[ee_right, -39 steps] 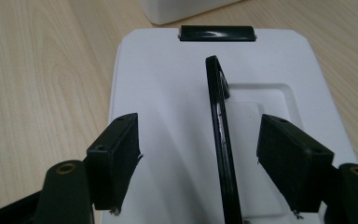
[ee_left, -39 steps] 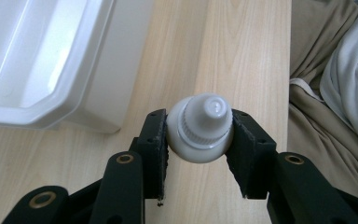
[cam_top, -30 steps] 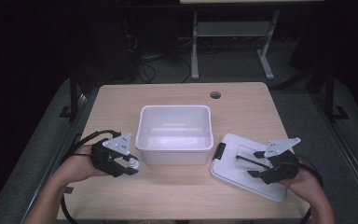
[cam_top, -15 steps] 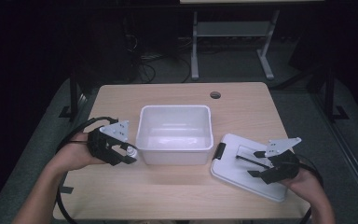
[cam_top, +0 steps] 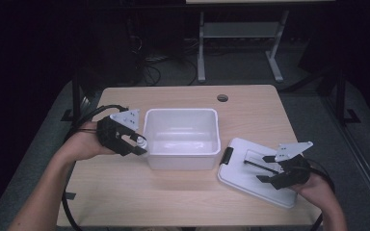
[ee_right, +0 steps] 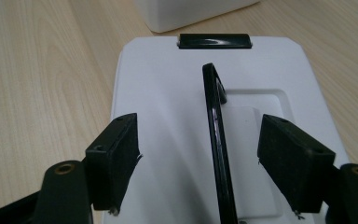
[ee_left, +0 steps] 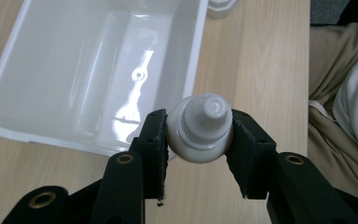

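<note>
The left tongs (cam_top: 136,142) have risen toward the white bin (cam_top: 182,159), clamping a small white ribbed-cap bottle (ee_left: 200,128); right tongs (ee_right: 205,163) gape wide.

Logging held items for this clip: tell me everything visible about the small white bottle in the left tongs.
The small white bottle looks like glossy plastic, rounded, with a ribbed screw cap and a nozzle tip pointing at the camera. The left tongs clamp it on both sides. It hangs off the table, beside the white bin, by its near left corner.

The white tub (cam_top: 182,138) blocks the table's (cam_top: 173,197) middle, and the lid (cam_top: 250,173) with its raised black handle (ee_right: 216,140) crowds the right. Bare wood runs open along the near edge and beyond the tub.
</note>
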The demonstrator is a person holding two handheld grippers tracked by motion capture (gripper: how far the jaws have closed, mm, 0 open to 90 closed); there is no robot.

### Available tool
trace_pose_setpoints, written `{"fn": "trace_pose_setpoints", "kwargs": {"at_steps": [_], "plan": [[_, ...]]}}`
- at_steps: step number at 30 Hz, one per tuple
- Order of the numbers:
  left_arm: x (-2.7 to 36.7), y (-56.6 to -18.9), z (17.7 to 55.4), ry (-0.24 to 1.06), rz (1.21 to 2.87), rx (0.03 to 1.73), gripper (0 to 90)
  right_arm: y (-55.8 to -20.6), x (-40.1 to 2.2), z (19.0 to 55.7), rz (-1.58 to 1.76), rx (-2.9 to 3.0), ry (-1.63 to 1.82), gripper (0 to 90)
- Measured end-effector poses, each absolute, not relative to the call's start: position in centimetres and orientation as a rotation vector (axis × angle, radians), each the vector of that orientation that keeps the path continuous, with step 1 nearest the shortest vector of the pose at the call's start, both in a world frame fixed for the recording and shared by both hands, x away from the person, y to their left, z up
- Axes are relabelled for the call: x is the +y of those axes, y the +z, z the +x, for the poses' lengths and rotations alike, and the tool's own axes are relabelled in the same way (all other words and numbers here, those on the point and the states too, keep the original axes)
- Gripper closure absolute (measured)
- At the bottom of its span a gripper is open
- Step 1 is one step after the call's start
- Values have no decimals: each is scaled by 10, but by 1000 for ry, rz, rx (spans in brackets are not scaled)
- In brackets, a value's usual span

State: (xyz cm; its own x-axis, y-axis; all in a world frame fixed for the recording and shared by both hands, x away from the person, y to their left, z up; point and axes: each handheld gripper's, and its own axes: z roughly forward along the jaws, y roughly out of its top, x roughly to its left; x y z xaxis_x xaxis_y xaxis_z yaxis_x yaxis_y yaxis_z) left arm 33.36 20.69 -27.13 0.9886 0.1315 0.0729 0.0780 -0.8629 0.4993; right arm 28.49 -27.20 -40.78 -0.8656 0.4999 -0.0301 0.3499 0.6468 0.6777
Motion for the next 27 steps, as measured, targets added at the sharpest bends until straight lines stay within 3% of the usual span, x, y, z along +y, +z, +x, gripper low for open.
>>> {"fn": "trace_pose_setpoints", "kwargs": {"at_steps": [27], "plan": [[188, -301, 376, 129, 2670, 212, 599, -411, -276, 286, 692, 2654, 1031, 284]]}}
